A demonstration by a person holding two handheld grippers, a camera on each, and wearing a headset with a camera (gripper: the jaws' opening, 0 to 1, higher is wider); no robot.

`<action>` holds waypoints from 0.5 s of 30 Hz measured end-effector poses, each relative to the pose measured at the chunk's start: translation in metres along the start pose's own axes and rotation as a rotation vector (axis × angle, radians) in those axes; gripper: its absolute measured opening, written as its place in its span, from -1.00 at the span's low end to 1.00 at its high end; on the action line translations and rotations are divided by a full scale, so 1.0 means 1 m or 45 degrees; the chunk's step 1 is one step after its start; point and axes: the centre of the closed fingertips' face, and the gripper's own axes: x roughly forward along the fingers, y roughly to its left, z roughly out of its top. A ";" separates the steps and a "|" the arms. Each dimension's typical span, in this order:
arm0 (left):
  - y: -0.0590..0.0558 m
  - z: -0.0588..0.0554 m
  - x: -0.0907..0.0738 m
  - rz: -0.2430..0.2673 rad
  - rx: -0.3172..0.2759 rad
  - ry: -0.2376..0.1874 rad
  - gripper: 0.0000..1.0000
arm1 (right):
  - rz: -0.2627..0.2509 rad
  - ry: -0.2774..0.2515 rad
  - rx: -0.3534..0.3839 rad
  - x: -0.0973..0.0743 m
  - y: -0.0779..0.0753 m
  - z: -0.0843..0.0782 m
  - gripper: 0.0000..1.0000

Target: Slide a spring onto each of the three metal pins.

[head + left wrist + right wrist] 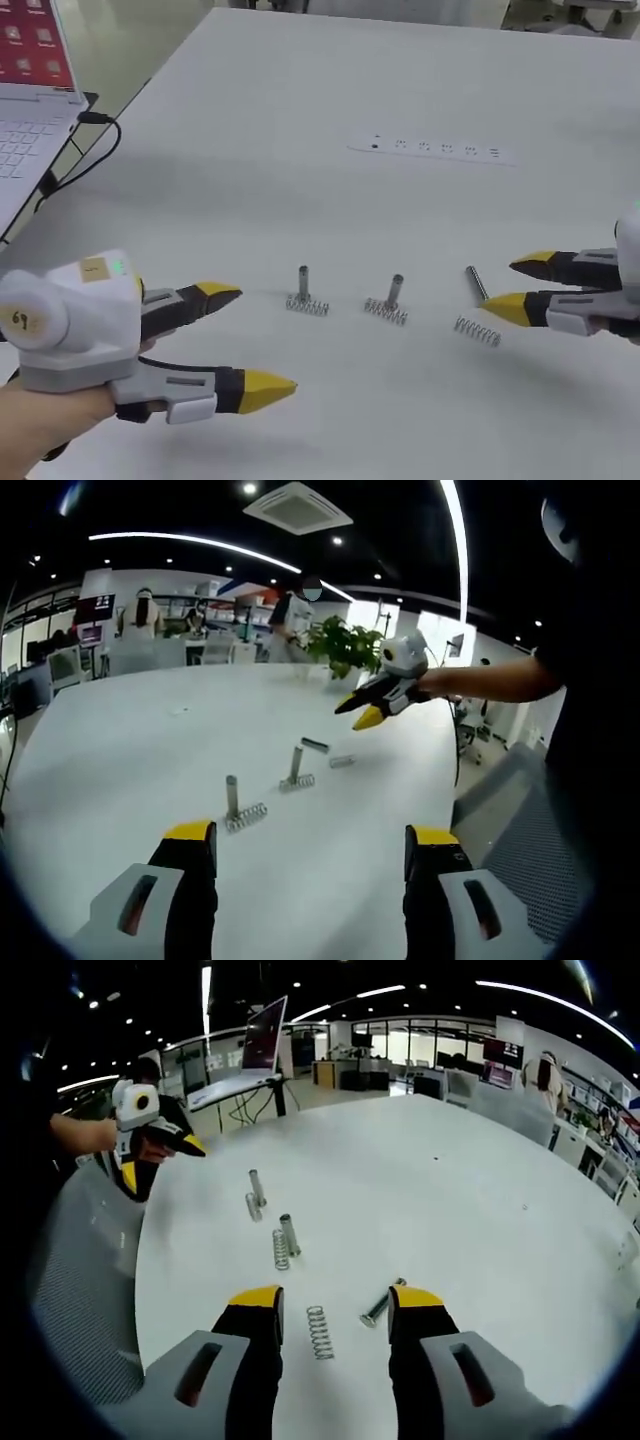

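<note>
Your left gripper (262, 338) and right gripper (500, 285): jaws open, empty. Left pin (303, 282) and middle pin (395, 290) upright, third pin (476, 283) lying flat. A spring (307, 306) lies loose beside each on the surface (300, 180).

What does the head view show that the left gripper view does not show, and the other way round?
Head view adds: the laptop and the hand holding the left gripper. Left gripper view adds: a potted plant, a ceiling vent and people far behind the table. Both share: the white table, two upright pins, the lying pin, a spring beside each, none threaded on yet, and the left gripper and right gripper, jaws open.
</note>
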 end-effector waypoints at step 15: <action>-0.001 -0.001 -0.001 -0.001 -0.004 0.005 0.45 | -0.035 0.113 0.085 0.023 -0.027 -0.007 -0.34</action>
